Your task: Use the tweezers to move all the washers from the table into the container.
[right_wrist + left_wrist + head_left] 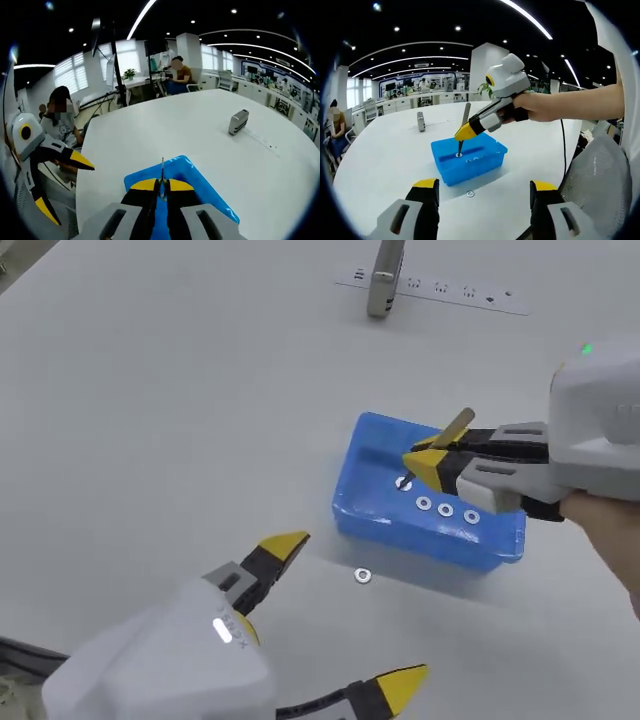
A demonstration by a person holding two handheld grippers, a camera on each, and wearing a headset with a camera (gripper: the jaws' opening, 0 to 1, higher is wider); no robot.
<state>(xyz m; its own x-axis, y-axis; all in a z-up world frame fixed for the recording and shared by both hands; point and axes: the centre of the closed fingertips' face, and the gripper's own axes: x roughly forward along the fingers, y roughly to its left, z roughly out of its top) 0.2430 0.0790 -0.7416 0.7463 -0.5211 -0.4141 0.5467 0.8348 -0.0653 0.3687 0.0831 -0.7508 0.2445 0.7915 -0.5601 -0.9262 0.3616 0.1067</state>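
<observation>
fingers [145, 186] of right gripper [162, 186] clamp tweezers [162, 172]; left gripper [350, 608] gapes empty; head view: washers [445, 510] in container [430, 540].

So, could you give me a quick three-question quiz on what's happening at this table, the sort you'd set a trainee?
1. True or false: the left gripper holds the tweezers.
2. How many washers lie on the table outside the blue container? A) none B) one C) three
3. Fill in: the tips of the tweezers point down into the ____.

Key:
1. False. The right gripper is shut on the tweezers. The left gripper is open and holds nothing.
2. B. One washer lies on the table just in front of the container.
3. Container.
</observation>
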